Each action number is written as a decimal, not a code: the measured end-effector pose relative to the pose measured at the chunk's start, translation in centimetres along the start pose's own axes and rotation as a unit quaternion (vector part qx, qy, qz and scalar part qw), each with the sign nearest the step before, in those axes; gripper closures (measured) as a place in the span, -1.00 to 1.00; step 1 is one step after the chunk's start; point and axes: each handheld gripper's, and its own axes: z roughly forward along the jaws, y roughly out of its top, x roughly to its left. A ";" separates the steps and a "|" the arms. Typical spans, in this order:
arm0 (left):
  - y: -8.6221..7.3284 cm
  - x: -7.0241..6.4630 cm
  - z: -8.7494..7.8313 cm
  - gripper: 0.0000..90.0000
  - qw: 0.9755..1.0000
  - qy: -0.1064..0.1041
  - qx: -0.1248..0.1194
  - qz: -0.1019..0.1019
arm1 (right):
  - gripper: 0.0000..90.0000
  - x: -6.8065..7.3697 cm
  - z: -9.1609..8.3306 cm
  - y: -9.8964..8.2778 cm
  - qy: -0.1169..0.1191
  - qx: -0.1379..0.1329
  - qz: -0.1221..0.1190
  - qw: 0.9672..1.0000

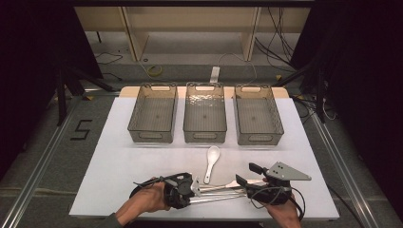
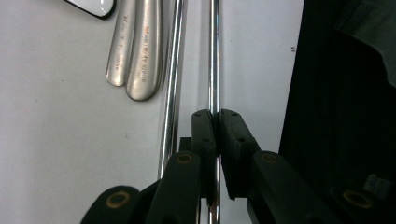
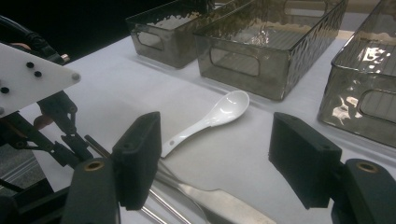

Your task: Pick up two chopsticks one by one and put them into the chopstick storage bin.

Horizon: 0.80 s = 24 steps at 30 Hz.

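Now the left gripper [image 2: 215,122] is clamped on one metal chopstick [image 2: 214,56], which runs straight out from its jaws across the white bench [image 2: 56,140], a second chopstick [image 2: 172,84] just beside it. Meanwhile the right gripper [image 3: 215,158] hovers with jaws apart, the white ceramic spoon [image 3: 212,119] lying beyond them.

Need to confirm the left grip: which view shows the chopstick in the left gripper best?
The left gripper view: the left gripper is shut on one metal chopstick. The high view shows it small; the right gripper view, partly.
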 end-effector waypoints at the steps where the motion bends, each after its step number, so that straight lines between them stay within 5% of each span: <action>1: -0.1 0.0 0.0 0.88 1.000 -0.004 0.002 0.002 | -0.22 0.0 0.0 0.0 0.000 0.000 0.000 1.000; 9: -0.2 -0.2 -1.0 0.88 0.999 -0.029 -0.015 -0.001 | -0.22 -0.3 -0.2 0.0 -0.006 -0.004 0.005 1.000; 24: -0.4 -0.6 -2.5 0.88 0.999 -0.015 -0.032 -0.007 | -0.21 -0.4 -0.1 0.0 -0.008 -0.001 0.005 1.000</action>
